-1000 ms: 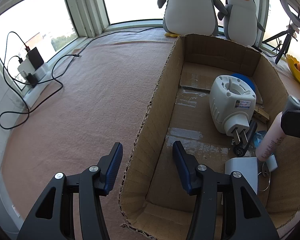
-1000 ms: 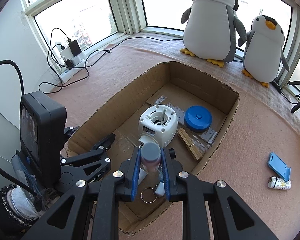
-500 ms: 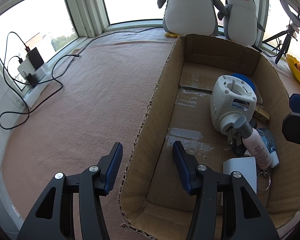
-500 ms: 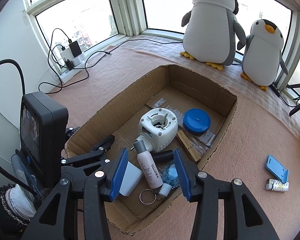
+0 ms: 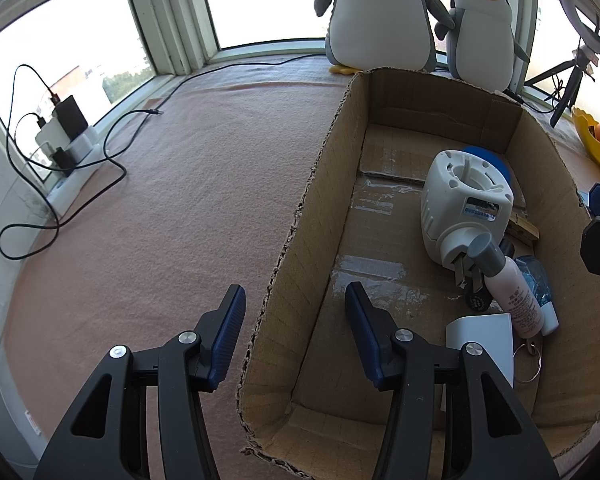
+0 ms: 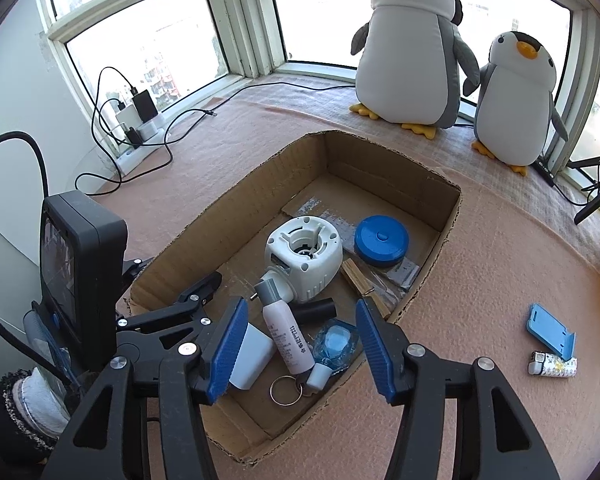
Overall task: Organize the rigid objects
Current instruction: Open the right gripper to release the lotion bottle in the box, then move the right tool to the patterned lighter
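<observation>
Right wrist view: right gripper [image 6: 302, 344] fingers spread, empty, above bottle [image 6: 286, 334] in cardboard box [image 6: 432, 276].

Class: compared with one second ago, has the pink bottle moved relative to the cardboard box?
Yes. The pink bottle went from the right gripper down into the cardboard box, lying against the white plug-in device.

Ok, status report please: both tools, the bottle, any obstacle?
Left tool open, astride the box wall. Right tool open, empty. Pink bottle lying in box. Blue stand and lighter outside.
</observation>
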